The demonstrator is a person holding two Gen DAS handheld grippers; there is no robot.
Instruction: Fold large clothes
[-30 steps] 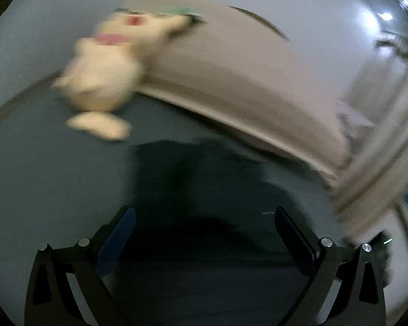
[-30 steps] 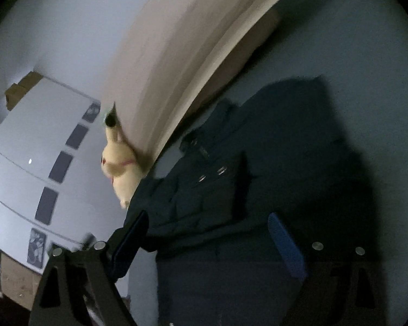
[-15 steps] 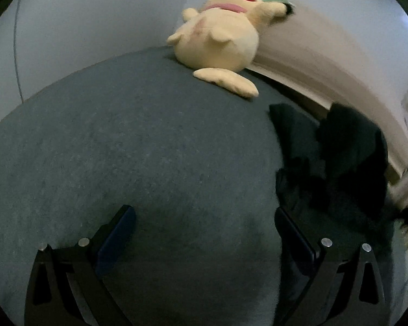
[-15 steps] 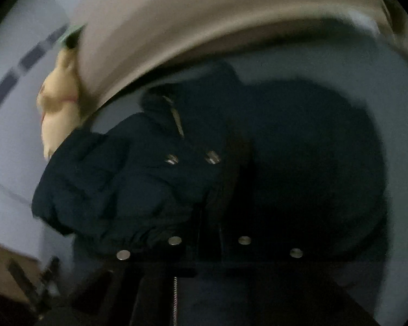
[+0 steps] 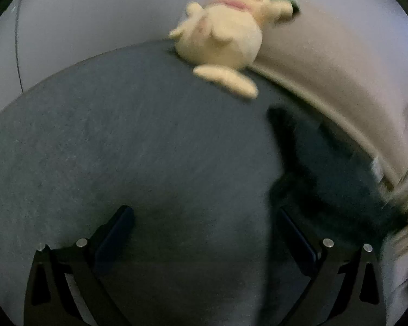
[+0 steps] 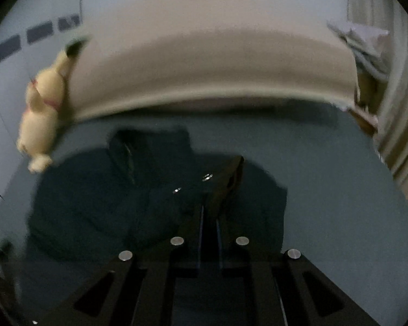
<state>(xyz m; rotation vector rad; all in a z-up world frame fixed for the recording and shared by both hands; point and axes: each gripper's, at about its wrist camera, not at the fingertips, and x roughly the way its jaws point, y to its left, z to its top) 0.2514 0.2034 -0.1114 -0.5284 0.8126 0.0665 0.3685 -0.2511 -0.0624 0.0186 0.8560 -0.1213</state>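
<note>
Now, from the left wrist camera: the left gripper (image 5: 204,233) hangs with its fingers wide apart and nothing between them, above bare grey-blue bed (image 5: 127,146) cover. Off to its right lies the dark jacket (image 5: 321,168), a rumpled mass near the beige headboard (image 5: 326,62), with its near edge just beside the right-hand finger; the blur makes it impossible to say whether they touch. A cream plush toy (image 5: 223,40) sits at the far edge of the bed, propped against the headboard, apart from the jacket. Over to the right wrist camera: the right gripper (image 6: 209,217) has its fingers drawn together, and a fold of the jacket (image 6: 127,195) runs up from between them, so it looks clamped on the front edge near the metal snaps (image 6: 207,176), where a strip of brown lining shows. The rest of the jacket is bunched to the left, collar and zipper twisted, one end reaching toward the plush toy (image 6: 40,114). As for progress, I'd call this very early: the garment is crumpled, not spread flat, and no clean fold is visible. Spreading it, squaring the sleeves and making every fold all look left to do, with the left gripper free to take a second hold.
</note>
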